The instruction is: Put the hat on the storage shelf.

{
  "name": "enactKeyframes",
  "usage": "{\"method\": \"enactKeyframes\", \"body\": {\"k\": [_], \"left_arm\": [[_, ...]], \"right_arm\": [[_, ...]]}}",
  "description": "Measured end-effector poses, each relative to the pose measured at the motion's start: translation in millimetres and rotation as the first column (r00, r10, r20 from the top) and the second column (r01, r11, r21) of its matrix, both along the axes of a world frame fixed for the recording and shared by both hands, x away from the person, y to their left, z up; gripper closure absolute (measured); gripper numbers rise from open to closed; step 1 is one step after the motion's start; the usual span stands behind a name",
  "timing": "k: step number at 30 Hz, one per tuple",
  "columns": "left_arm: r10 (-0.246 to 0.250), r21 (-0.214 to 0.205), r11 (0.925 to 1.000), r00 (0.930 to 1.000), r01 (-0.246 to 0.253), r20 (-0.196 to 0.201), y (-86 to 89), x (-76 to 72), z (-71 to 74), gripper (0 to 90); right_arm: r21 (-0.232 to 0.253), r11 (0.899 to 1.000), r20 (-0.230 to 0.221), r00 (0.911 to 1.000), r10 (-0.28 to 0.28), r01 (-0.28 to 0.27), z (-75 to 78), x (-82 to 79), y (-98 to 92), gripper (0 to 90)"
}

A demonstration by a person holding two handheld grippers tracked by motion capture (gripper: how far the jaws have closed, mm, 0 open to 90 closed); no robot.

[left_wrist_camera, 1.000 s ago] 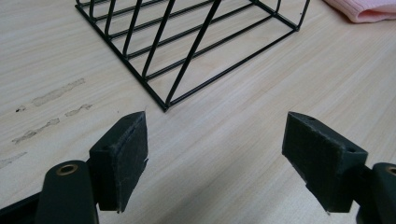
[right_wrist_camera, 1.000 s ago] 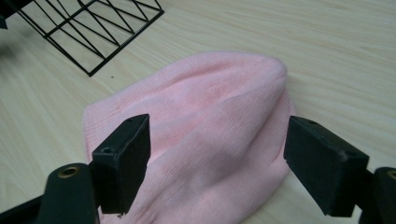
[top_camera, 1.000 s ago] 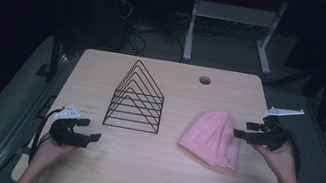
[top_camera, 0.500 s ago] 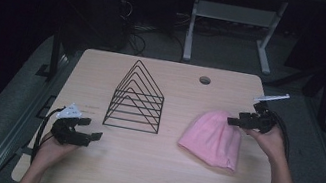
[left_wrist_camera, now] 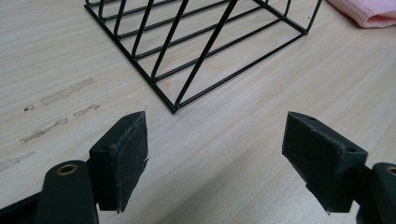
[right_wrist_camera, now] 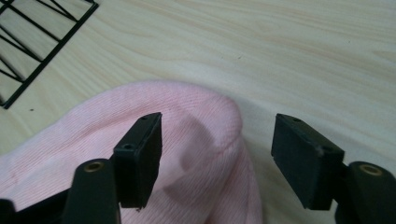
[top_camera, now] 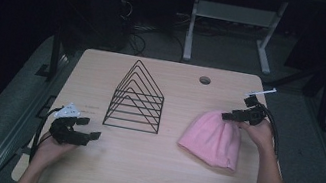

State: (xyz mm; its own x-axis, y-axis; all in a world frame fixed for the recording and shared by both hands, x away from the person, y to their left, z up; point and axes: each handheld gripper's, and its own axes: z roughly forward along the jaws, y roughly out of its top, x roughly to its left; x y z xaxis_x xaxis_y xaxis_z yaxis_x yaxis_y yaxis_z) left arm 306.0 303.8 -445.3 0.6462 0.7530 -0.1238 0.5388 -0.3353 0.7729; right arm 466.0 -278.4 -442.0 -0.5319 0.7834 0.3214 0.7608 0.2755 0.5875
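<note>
A pink knitted hat [top_camera: 211, 138] lies flat on the right half of the wooden table [top_camera: 147, 170]. My right gripper [top_camera: 230, 116] hovers at the hat's far, rounded end. In the right gripper view the hat [right_wrist_camera: 187, 121] reaches up between the jaws of the right gripper [right_wrist_camera: 217, 158]; the jaws have just been closing but still stand apart, with no pad pressing the cloth. My left gripper [top_camera: 92, 129] rests open at the table's near left, nothing between its jaws. In the left gripper view the left gripper [left_wrist_camera: 215, 154] faces a corner of the black wire rack [left_wrist_camera: 196, 46].
The black wire rack [top_camera: 136, 99], a row of triangular dividers, stands at the table's middle, left of the hat. A round cable hole [top_camera: 205, 80] sits near the far edge. Behind the table stands a white-legged frame [top_camera: 193, 25] on a dark floor.
My right gripper has moved left and down from beside the hat's right edge to its far end, and its jaws have narrowed. The left gripper has stayed put.
</note>
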Motion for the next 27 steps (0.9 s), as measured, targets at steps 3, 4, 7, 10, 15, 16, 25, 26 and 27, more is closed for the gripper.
{"method": "enactKeyframes", "body": {"k": [3, 4, 7, 10, 15, 16, 25, 26, 27], "left_arm": [[-0.008, 0.006, 1.0000, 1.0000, 0.008, -0.003, -0.7, -0.2, -0.4, 22.1], [-0.008, 0.006, 1.0000, 1.0000, 0.008, -0.003, -0.7, -0.2, -0.4, 22.1], [-0.013, 0.006, 0.9999, 0.9999, 0.013, -0.001, -2.7, -1.2, -0.2, 22.1], [-0.014, 0.005, 0.9999, 0.9999, 0.014, -0.001, -2.7, -1.4, -0.2, 22.2], [-0.018, 0.003, 0.9998, 0.9998, 0.018, -0.001, -1.7, 0.0, -0.4, 22.2], [-0.017, -0.003, 0.9999, 0.9999, 0.017, -0.002, -2.1, 0.9, -0.7, 22.2], [-0.034, -0.003, 0.9994, 0.9994, 0.034, 0.003, -4.4, 2.9, -0.2, 22.2], [-0.036, -0.003, 0.9994, 0.9994, 0.036, 0.003, -4.4, 2.9, 0.0, 22.2], [-0.036, -0.006, 0.9993, 0.9994, 0.036, 0.004, -4.4, 3.0, 0.1, 22.2]], "right_arm": [[-0.003, 1.000, -0.020, 0.9998, -0.001, 0.000, -5.4, 4.2, 3.5, 36.7], [-0.005, 1.000, -0.021, 0.9998, 0.002, -0.002, -8.1, 5.6, 3.8, 37.7], [0.007, 1.000, -0.041, 0.9991, 0.005, -0.005, -12.9, 7.0, 5.6, 44.0], [0.015, 1.000, -0.052, 0.9985, 0.014, -0.014, -15.8, 7.5, 7.0, 47.6], [0.063, 0.998, -0.066, 0.9977, 0.017, -0.012, -24.1, 5.5, 8.8, 58.6], [0.079, 0.997, -0.070, 0.9975, 0.014, -0.008, -25.4, 4.7, 7.7, 62.1], [0.111, 0.994, -0.040, 0.9991, 0.015, -0.011, -12.4, -8.0, 8.6, 75.3], [0.120, 0.993, -0.026, 0.9995, 0.018, -0.015, -8.5, -9.8, 8.7, 75.5], [0.125, 0.992, -0.014, 0.9997, 0.018, -0.017, -4.4, -12.3, 9.3, 75.7]]}}
